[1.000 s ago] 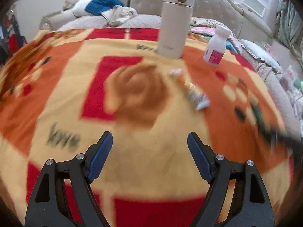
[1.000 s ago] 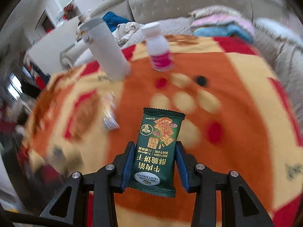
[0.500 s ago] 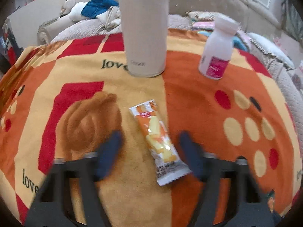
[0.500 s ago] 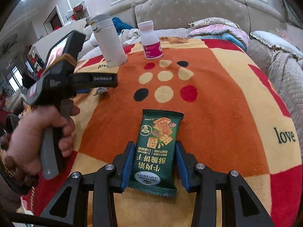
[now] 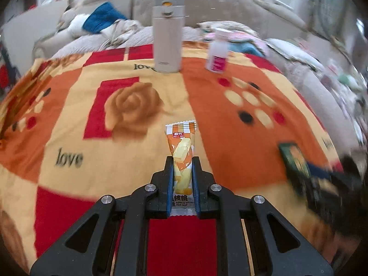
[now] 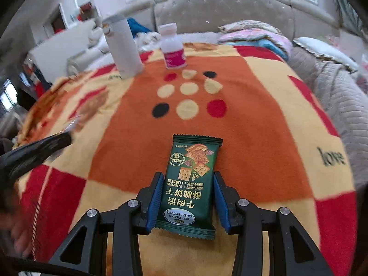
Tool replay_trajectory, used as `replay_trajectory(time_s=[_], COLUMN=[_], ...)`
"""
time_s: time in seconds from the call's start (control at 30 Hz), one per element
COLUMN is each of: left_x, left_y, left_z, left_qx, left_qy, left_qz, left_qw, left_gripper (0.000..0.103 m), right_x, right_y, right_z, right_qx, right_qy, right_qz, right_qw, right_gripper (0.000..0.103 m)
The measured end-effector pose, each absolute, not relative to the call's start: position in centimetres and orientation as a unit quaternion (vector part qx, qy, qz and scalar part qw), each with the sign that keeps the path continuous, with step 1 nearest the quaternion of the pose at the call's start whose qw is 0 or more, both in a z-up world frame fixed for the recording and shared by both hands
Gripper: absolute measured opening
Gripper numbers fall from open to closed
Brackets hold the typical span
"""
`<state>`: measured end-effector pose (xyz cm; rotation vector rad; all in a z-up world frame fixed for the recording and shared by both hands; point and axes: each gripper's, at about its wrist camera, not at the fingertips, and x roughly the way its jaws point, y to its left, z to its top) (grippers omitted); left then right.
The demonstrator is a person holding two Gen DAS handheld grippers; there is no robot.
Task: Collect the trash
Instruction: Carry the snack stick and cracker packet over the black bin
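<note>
An orange and white snack packet point(image 5: 181, 138) sticks out forward from my left gripper point(image 5: 182, 161), whose blue pads are shut on its lower half. In the right wrist view, a dark green biscuit packet point(image 6: 193, 161) sits lengthwise in my right gripper point(image 6: 187, 177), which is shut on its sides. Both packets hang just above the patterned blanket point(image 5: 69, 115). In the left wrist view the green packet point(image 5: 295, 158) shows blurred at the right. In the right wrist view the left gripper point(image 6: 66, 138) shows blurred at the left edge.
A tall beige flask point(image 5: 168, 41) and a small white bottle with a pink label point(image 5: 218, 50) stand upright at the blanket's far edge. Behind them are a tufted sofa point(image 5: 207, 7) and piled clothes point(image 5: 103, 20). A quilted cushion point(image 6: 340, 92) lies to the right.
My left gripper moved over the orange packet, closed on it and drew it back from the flask. The right gripper kept its hold on the green packet and shifted slightly.
</note>
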<state>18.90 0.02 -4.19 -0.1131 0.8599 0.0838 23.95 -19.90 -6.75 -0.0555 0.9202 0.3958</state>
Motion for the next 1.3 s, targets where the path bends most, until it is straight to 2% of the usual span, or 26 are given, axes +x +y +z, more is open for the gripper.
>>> replay_trajectory(time_s=[0.17,0.3,0.4,0.53,0.57,0.6,0.67,0.9,1.13,1.2,1.23,1.27,1.3], left_x=[13.5,11.2,10.4,9.8,9.7,9.6,9.4,8.3,7.7,7.7,7.7,7.6,7.6], left_y=[-0.6,-0.5,-0.5,0.3,0.5,0.8,1.3,2.0,3.0,3.1,3.2,3.2,3.3], left_z=[-3.9,-3.4,-3.5,-3.5,-3.5,-3.6,-3.8,-3.8,-3.5,-3.4,-3.3,-3.1,-3.1], left_qx=[-0.061,-0.085,-0.089,-0.102,-0.106,-0.107,-0.114,-0.126,-0.166,-0.164,-0.164,-0.165,-0.164], left_qy=[0.416,0.404,0.405,0.406,0.407,0.407,0.408,0.400,0.387,0.386,0.385,0.383,0.383], left_qz=[0.008,0.003,0.001,0.003,0.002,0.004,0.003,-0.004,-0.029,-0.027,-0.026,-0.026,-0.026], left_qw=[0.907,0.911,0.910,0.908,0.907,0.907,0.906,0.908,0.907,0.908,0.908,0.909,0.909], left_gripper=[0.012,0.012,0.012,0.012,0.012,0.012,0.012,0.012,0.012,0.012,0.012,0.012,0.012], right_x=[20.4,17.0,15.3,14.3,14.3,14.4,15.1,17.6,20.8,21.2,21.1,20.9,20.7], right_y=[-19.7,-18.6,-17.7,-17.7,-17.8,-18.0,-18.5,-21.3,-17.1,-15.6,-15.1,-14.8,-14.9], right_z=[-3.7,-1.5,-1.1,-1.2,-1.3,-1.4,-2.1,-5.2,-7.3,-7.7,-7.7,-7.5,-7.3], right_qx=[-0.011,-0.041,-0.065,-0.070,-0.069,-0.068,-0.070,0.026,-0.037,-0.084,-0.101,-0.100,-0.092], right_qy=[0.423,0.400,0.394,0.397,0.400,0.405,0.420,0.456,0.467,0.466,0.462,0.460,0.463], right_qz=[0.212,0.242,0.258,0.263,0.265,0.265,0.242,0.198,0.168,0.145,0.142,0.155,0.170], right_qw=[0.881,0.883,0.880,0.876,0.875,0.873,0.872,0.867,0.867,0.869,0.869,0.869,0.865], right_gripper=[0.039,0.038,0.033,0.032,0.035,0.048,0.064,0.064,0.065,0.061,0.052,0.039,0.039])
